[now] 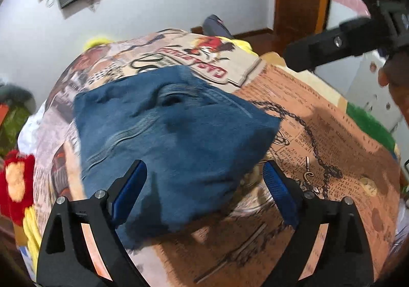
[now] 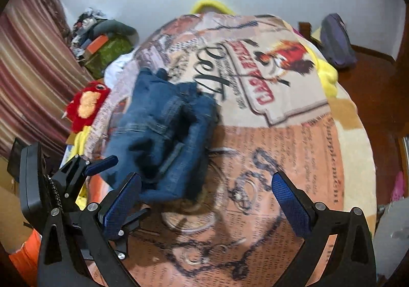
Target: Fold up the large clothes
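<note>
The folded jeans (image 2: pixel 163 138) lie on the printed blanket (image 2: pixel 294 159) of the bed, left of its middle, and in the right wrist view their long axis runs from the near-left up and away toward the far wall. Dark blue denim, bundled into a thick block, with pale stitched seams along the folds; in the left wrist view the jeans (image 1: pixel 168 138) fill the centre as a rumpled slab. Motion blur smears the fabric, so which end is waistband can't be made out. The left hand-held gripper (image 1: pixel 204 179) is spread wide, its blue pads either side of the near edge, gripping nothing. The right hand-held gripper (image 2: pixel 207 189) is likewise released, its left pad just beside the bundle.
</note>
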The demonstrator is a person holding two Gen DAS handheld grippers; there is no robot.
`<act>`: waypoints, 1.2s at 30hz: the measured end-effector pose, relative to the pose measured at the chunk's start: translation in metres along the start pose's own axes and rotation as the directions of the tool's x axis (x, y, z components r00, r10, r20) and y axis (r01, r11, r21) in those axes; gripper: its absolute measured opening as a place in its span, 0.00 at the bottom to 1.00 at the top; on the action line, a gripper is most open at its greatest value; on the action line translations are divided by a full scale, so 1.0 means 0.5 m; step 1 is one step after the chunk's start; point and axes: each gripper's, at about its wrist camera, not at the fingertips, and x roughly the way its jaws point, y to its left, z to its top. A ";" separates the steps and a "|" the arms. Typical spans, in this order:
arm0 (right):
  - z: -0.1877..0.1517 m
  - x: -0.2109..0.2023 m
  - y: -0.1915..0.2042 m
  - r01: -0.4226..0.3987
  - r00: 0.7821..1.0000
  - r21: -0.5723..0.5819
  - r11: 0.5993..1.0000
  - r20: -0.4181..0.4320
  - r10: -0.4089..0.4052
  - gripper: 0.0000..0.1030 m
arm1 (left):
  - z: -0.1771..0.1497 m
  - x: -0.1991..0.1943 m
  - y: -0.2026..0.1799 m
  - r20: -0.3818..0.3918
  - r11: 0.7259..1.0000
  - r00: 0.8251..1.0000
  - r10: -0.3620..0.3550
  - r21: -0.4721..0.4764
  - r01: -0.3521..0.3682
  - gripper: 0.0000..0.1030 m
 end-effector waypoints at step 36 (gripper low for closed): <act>0.188 0.287 0.104 -0.048 0.997 -0.144 0.988 -0.065 0.039 0.20 | -0.126 0.094 0.344 -0.079 0.869 0.995 -0.064 -0.494 0.017 1.00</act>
